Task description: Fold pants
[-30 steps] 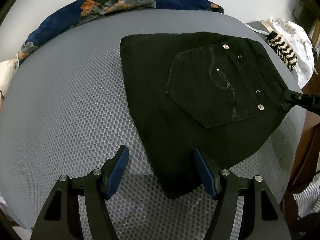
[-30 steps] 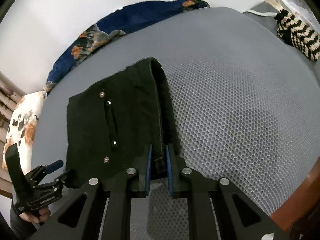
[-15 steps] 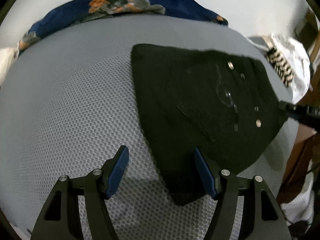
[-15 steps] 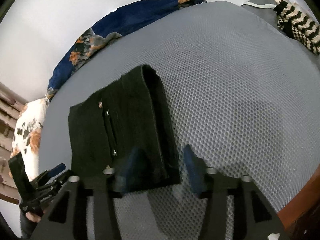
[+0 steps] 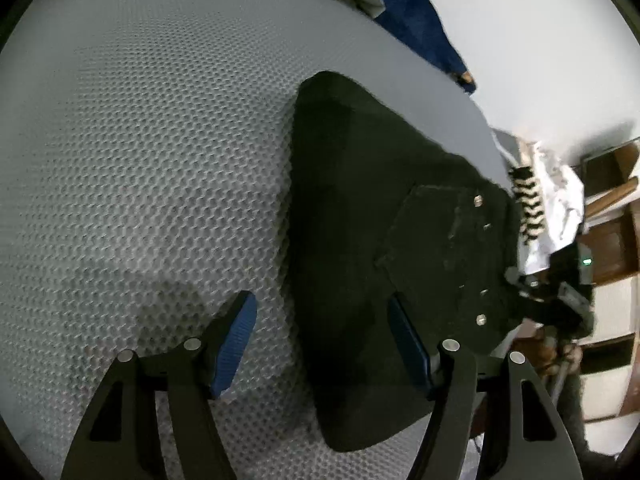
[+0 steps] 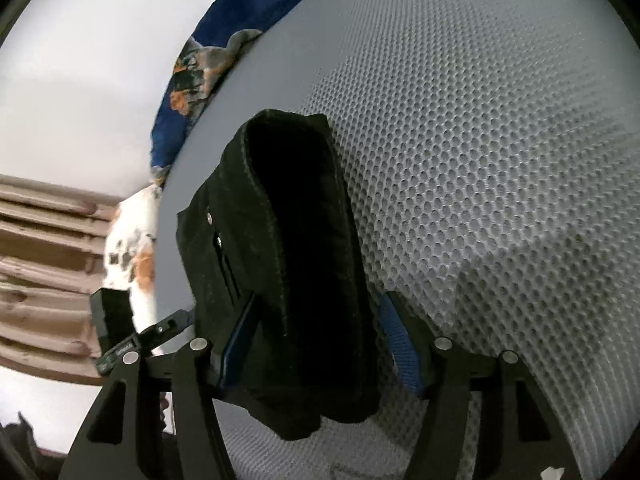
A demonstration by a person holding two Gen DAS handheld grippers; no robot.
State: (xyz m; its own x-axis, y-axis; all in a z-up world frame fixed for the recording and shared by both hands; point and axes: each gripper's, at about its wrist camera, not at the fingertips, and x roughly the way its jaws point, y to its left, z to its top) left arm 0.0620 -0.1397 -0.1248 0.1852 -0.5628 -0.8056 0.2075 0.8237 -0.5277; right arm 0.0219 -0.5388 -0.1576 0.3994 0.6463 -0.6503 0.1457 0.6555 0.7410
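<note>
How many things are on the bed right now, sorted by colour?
Black: 1, the folded pants
Blue with orange: 1, a patterned cloth
Black and white striped: 1, a knitted piece
White: 1, a crumpled cloth
Total: 4

Pants [image 5: 360,240]: matt black denim; mattress [image 5: 140,160]: grey honeycomb mesh.

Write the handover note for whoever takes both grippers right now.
Left gripper: open, holding nothing, straddling the near edge of the pants.
Right gripper: jaws have just been opening; the folded edge of the pants sits between them, not pinched.
Pants: folded into a compact black bundle, pocket side up, lying on the grey mesh mattress.
Done: the folds, by the look of the bundle.
Left: probably only back both grippers away, and tidy the thick folded edge if it springs open.
</note>
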